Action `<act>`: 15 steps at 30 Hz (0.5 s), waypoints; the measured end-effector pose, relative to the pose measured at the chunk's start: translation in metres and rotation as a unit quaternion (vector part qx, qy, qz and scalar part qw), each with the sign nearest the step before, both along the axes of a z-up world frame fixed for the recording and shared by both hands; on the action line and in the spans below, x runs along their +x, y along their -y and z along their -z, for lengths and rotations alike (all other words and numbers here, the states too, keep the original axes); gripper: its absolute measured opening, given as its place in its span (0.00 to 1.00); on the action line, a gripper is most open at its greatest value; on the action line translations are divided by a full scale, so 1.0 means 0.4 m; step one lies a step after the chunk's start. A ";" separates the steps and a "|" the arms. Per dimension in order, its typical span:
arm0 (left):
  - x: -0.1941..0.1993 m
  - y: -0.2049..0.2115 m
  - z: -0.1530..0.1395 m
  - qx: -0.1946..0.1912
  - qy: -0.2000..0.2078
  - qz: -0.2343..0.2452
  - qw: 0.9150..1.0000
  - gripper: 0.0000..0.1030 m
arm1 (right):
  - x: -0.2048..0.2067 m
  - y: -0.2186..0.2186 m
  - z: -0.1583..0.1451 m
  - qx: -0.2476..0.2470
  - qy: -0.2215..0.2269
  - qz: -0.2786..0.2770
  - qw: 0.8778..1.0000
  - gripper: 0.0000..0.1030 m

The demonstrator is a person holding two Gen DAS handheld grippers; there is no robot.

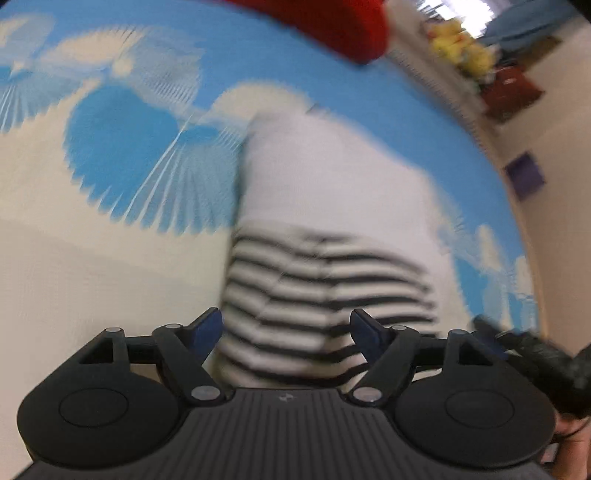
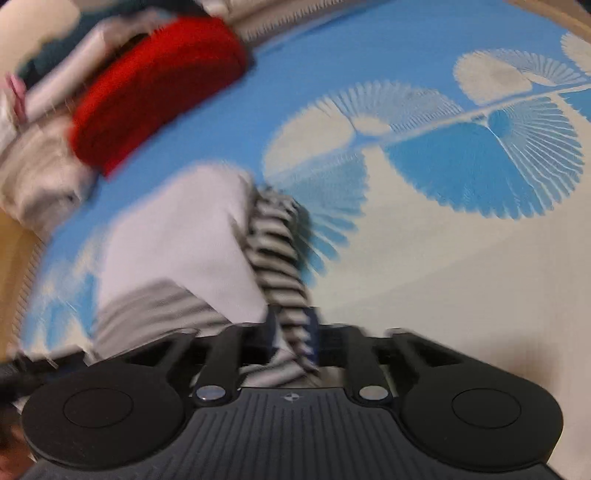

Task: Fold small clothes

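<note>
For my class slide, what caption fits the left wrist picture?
Open left gripper over a striped white garment on a blue-and-cream patterned cloth.

Both wrist views are smeared by motion blur, so the edges of the striped garment (image 1: 325, 295) and the leaf pattern on the blue cloth (image 1: 122, 155) are soft. A red folded item (image 1: 332, 26) is cut off by the top edge of the left view. Whether the right gripper (image 2: 293, 332) pads press the striped fabric between them cannot be told.
</note>
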State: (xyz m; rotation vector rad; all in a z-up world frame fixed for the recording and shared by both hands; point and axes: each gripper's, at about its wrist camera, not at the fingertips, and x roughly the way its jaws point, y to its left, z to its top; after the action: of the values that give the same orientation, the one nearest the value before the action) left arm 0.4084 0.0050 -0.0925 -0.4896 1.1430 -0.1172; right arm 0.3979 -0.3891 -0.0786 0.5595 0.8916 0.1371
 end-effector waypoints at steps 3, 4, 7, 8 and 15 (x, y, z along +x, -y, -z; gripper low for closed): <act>0.008 -0.034 0.068 -0.074 -0.045 -0.034 0.996 0.81 | 0.026 -0.033 0.033 0.019 -0.030 -0.023 0.999 0.63; 0.010 -0.041 0.085 -0.100 -0.056 -0.045 0.992 0.79 | 0.034 -0.047 0.051 0.010 -0.051 -0.028 0.998 0.63; 0.017 -0.049 0.089 -0.107 -0.049 -0.050 0.992 0.58 | 0.051 -0.064 0.103 -0.006 -0.103 -0.014 0.995 0.62; 0.019 -0.046 0.076 -0.101 -0.037 -0.043 0.993 0.51 | 0.051 -0.062 0.111 0.004 -0.108 -0.008 0.994 0.58; 0.029 -0.054 -0.024 -0.017 0.016 -0.008 1.000 0.43 | 0.047 -0.113 0.053 0.034 -0.068 -0.015 0.997 0.02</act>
State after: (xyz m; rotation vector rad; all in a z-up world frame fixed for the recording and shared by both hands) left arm 0.4201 0.0267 -0.0831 -0.5243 1.1065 -0.1299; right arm 0.4166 -0.3438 -0.0997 0.6239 1.0312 0.1580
